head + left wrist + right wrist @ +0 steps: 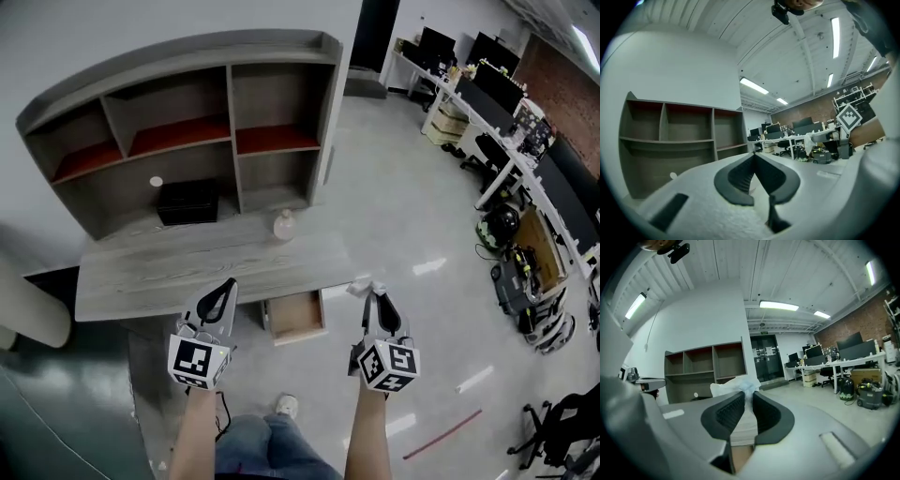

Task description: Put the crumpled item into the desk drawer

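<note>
A crumpled white item (364, 287) sticks out past the tips of my right gripper (376, 296), which is shut on it above the floor just right of the desk's front corner. From the right gripper view the crumpled white item (736, 386) sits pinched between the dark pads of the right gripper (747, 398). The desk drawer (295, 316) stands pulled open under the grey wooden desk (178, 267), between my two grippers, and looks empty. My left gripper (222, 292) hovers over the desk's front edge, shut with nothing in it; its jaws meet at the tip in the left gripper view (753, 155).
A grey hutch (187, 122) with reddish shelves stands at the back of the desk. On the desk are a black box (187, 201), a pale pink bottle (283, 225) and a small white object (156, 182). Office desks with monitors (497, 112) line the far right.
</note>
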